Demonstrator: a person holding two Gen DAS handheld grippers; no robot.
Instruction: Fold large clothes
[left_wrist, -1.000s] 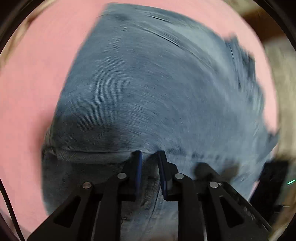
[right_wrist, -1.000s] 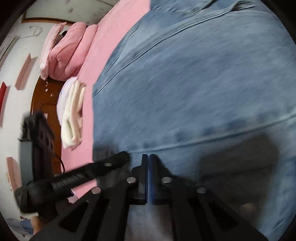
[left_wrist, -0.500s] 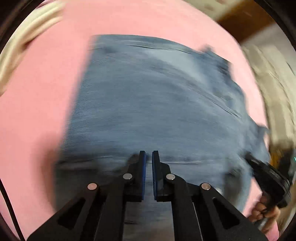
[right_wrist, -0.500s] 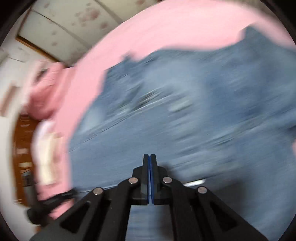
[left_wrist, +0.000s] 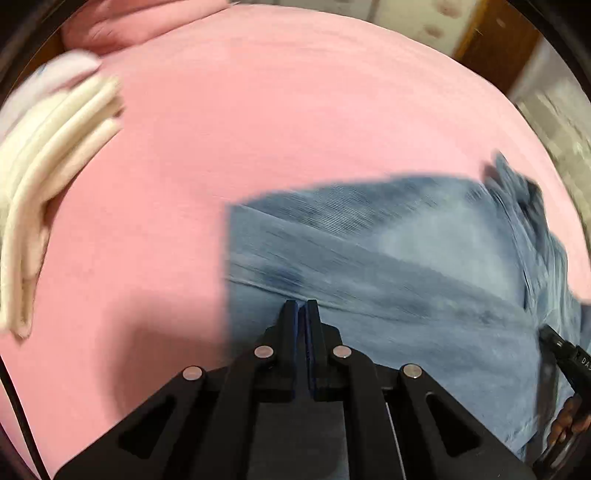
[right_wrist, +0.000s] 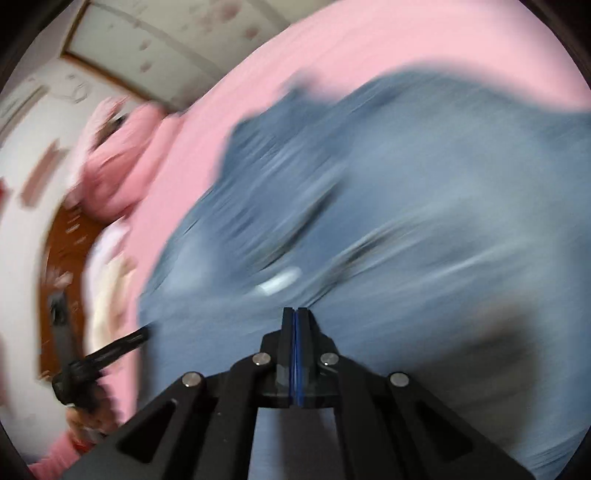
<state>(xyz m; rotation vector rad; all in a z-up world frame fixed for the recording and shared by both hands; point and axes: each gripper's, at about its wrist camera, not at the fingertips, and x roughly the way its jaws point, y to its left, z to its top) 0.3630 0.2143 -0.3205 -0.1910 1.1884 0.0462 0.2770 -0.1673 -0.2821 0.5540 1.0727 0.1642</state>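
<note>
A pair of blue jeans (left_wrist: 388, 258) lies folded on the pink bed sheet (left_wrist: 258, 129). My left gripper (left_wrist: 302, 304) is above the jeans near their left edge, its jaws closed together with nothing between them. In the right wrist view the jeans (right_wrist: 406, 184) fill most of the frame, blurred by motion. My right gripper (right_wrist: 295, 312) is above them, jaws pressed together and empty. The right gripper's body shows at the right edge of the left wrist view (left_wrist: 565, 354). The left gripper's body shows at the lower left of the right wrist view (right_wrist: 103, 354).
A stack of folded white and cream cloth (left_wrist: 44, 177) lies at the left of the bed. A pink pillow or blanket (right_wrist: 118, 162) sits at the bed's head. A brown wooden headboard (right_wrist: 66, 258) and a pale wall lie beyond.
The left gripper has closed its small gap and both grippers have drawn back from the jeans. More pink sheet now shows to the left of the jeans.
</note>
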